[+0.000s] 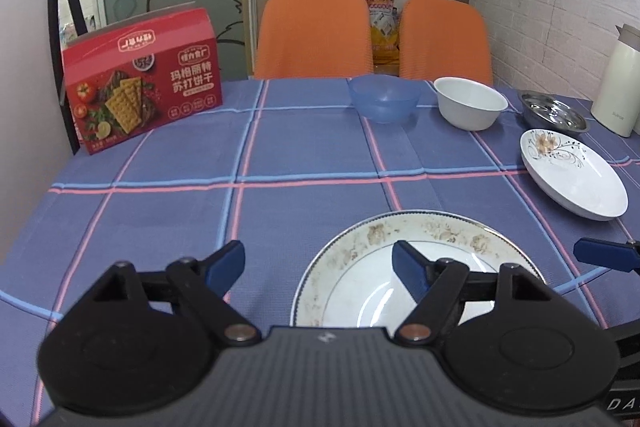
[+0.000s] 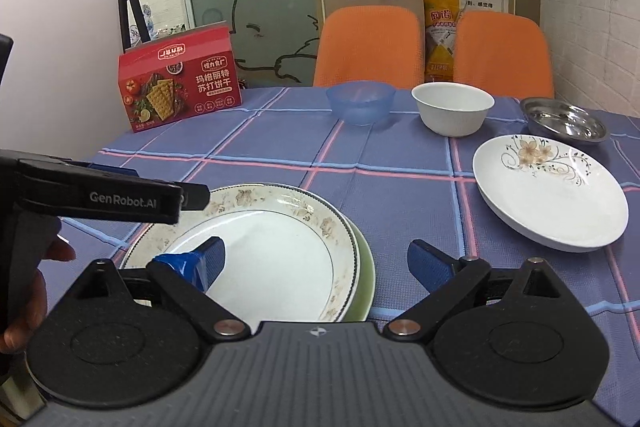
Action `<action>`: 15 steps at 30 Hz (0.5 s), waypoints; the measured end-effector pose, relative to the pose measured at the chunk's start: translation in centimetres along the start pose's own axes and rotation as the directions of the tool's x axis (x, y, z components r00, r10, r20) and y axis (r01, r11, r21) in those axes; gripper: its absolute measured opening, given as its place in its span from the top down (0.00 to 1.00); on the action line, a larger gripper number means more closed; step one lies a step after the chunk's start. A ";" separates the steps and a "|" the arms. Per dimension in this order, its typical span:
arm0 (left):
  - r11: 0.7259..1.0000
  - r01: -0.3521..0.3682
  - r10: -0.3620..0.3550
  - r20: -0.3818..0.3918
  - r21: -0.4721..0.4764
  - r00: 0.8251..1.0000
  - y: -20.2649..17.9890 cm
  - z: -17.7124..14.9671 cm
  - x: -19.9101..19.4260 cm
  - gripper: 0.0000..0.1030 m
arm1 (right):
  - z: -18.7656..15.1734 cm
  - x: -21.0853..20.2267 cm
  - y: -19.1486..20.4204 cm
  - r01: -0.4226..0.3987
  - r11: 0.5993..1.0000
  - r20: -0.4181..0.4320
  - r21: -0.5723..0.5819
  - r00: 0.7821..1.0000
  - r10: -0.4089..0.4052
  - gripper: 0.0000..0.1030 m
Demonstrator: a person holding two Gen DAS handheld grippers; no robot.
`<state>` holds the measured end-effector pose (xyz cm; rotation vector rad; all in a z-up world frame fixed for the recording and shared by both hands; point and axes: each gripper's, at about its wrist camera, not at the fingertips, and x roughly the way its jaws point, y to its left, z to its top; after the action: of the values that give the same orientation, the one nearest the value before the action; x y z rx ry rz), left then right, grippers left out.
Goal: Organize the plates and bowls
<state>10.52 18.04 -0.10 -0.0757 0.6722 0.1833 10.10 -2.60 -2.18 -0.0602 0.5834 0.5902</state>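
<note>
Left gripper: your left gripper [image 1: 318, 265] hangs released, jaws spread wide, nothing between them. Its right blue pad sits over the near plate's well, its left pad over bare cloth.
Right gripper: your right gripper [image 2: 316, 263] is released too, jaws wide apart. One pad hovers above the same plate, the other over the tablecloth [image 2: 400, 195] to the plate's right.
Near stack: the brown-rimmed plate [image 2: 276, 259] lies on top of a green plate [image 2: 366, 283], whose edge peeks out on the right. Both sit at the near edge of the table.
Flowered plate: the flowered plate [image 2: 556, 195] lies alone, to the right and farther out, well apart from the stack.
Bowls: along the far side stand the blue bowl [image 2: 360, 103], the white bowl [image 2: 454, 109] and the steel bowl [image 2: 566, 117], in a row, none nested.
Crowding risk: both your grippers are over one plate, close together. Close or swing either one now and I'd expect them to knock each other.
Slip risk: glazed rims are slick; pinch the flowered plate shallowly and it may tilt out on the way over.
Stack risk: the top plate sits off-centre on the green one. Drop another on it hard and the pile could slide toward the near table edge.
Reach risk: going for the bowls, mind the cracker box [image 2: 180, 87] on the far left.
</note>
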 end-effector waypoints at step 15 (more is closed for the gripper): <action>0.995 0.059 -0.061 0.026 0.076 0.998 -5.0 1.6 0.0 0.03 | -0.6 -1.2 -4.5 0.051 0.994 -0.002 0.099 0.999 -0.051 0.17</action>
<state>12.43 13.32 1.24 -0.0213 0.6467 0.1009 11.45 -7.13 -2.55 0.0188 0.6083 0.5105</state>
